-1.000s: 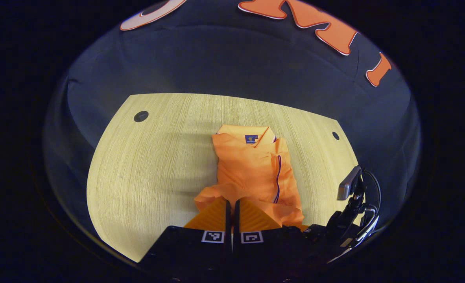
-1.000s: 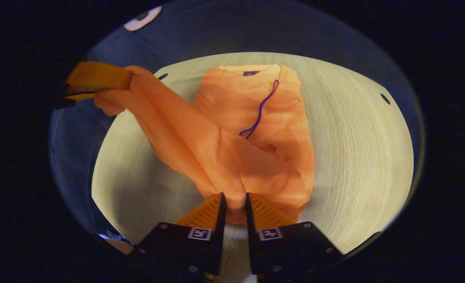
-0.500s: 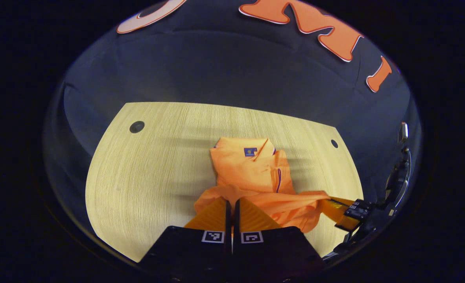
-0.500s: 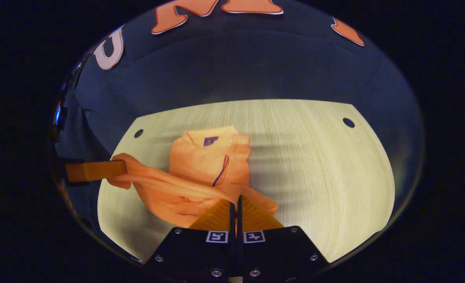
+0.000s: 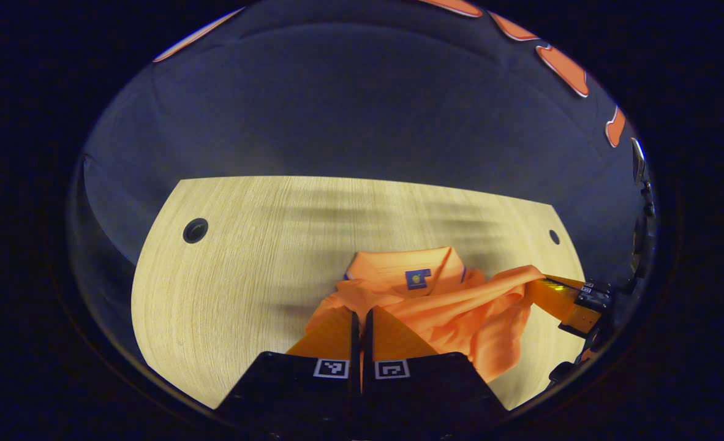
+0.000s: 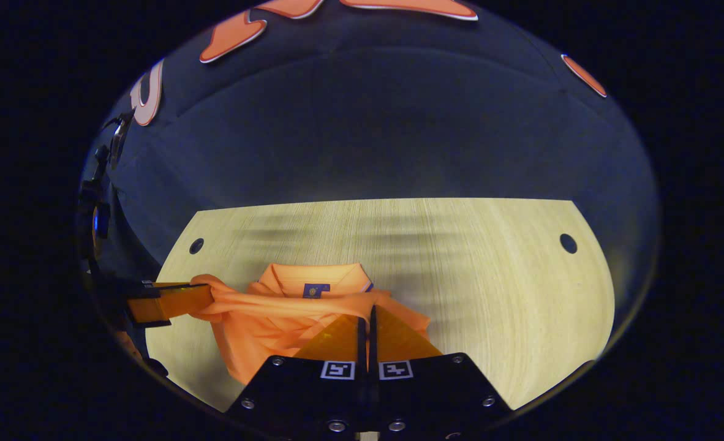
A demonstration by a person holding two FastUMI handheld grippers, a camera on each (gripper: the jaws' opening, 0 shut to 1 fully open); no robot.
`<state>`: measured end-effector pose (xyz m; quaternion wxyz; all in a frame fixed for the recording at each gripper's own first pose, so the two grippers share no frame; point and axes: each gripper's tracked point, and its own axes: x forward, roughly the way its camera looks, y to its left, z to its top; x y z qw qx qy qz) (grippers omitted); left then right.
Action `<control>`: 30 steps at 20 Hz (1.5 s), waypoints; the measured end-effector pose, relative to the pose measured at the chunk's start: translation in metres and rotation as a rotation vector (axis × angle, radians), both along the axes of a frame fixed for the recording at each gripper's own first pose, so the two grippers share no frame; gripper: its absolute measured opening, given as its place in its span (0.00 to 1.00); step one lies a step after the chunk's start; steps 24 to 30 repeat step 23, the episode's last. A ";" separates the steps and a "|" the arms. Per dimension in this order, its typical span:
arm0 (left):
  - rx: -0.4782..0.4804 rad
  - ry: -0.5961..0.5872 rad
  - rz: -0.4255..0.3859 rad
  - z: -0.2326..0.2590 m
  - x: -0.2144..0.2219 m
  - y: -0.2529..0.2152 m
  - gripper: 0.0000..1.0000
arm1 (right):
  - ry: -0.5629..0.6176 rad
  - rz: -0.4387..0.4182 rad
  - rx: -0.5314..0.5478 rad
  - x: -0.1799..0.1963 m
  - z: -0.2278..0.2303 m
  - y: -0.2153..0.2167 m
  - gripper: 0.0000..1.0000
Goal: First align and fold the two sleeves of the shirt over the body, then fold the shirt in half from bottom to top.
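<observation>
Two grippers, left gripper (image 5: 360, 318) and right gripper (image 6: 366, 324), pinch the shirt (image 5: 454, 303) hem mid bottom-to-top fold; next, laying it by the collar (image 6: 313, 278).

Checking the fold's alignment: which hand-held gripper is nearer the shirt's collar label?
Hard to call; about equal. The left hand-held gripper and right hand-held gripper each hold shirt fabric just below the collar label, on opposite sides.

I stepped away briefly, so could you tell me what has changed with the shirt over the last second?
Both grippers, left and right, carried the orange polo shirt's bottom hem up toward the collar. Both kept their grip; the collar end stayed on the wooden table.
</observation>
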<state>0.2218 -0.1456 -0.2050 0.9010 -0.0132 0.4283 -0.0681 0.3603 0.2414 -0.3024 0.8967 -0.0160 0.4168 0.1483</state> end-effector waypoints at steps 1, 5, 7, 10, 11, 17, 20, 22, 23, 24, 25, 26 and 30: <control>0.001 0.018 0.009 -0.010 0.003 0.002 0.01 | 0.031 0.000 -0.005 -0.001 -0.012 0.000 0.00; 0.014 0.053 0.039 -0.041 0.010 0.015 0.10 | 0.050 0.010 -0.031 0.003 -0.041 0.009 0.04; 0.010 0.028 0.051 -0.041 0.012 0.016 0.25 | 0.036 0.003 -0.040 0.005 -0.041 0.004 0.40; 0.078 -0.079 0.041 -0.008 0.008 0.024 1.00 | -0.030 -0.029 -0.044 0.005 -0.009 -0.010 1.00; 0.081 -0.124 0.043 0.008 0.007 0.024 0.99 | -0.056 -0.028 -0.030 0.004 0.006 -0.011 1.00; 0.066 -0.506 0.037 0.166 -0.034 0.006 0.98 | -0.261 -0.025 0.079 -0.039 0.140 -0.026 0.99; 0.054 -0.615 0.022 0.218 -0.088 -0.004 0.98 | -0.355 -0.006 0.104 -0.079 0.197 -0.040 0.99; -0.014 -0.675 0.050 0.254 -0.135 -0.009 0.98 | -0.426 0.003 0.118 -0.113 0.227 -0.053 0.99; -0.036 -0.694 0.062 0.264 -0.152 -0.008 0.98 | -0.456 0.011 0.126 -0.125 0.237 -0.057 0.99; -0.036 -0.694 0.062 0.264 -0.152 -0.008 0.98 | -0.456 0.011 0.126 -0.125 0.237 -0.057 0.99; -0.036 -0.694 0.062 0.264 -0.152 -0.008 0.98 | -0.456 0.011 0.126 -0.125 0.237 -0.057 0.99; -0.036 -0.694 0.062 0.264 -0.152 -0.008 0.98 | -0.456 0.011 0.126 -0.125 0.237 -0.057 0.99; -0.036 -0.694 0.062 0.264 -0.152 -0.008 0.98 | -0.456 0.011 0.126 -0.125 0.237 -0.057 0.99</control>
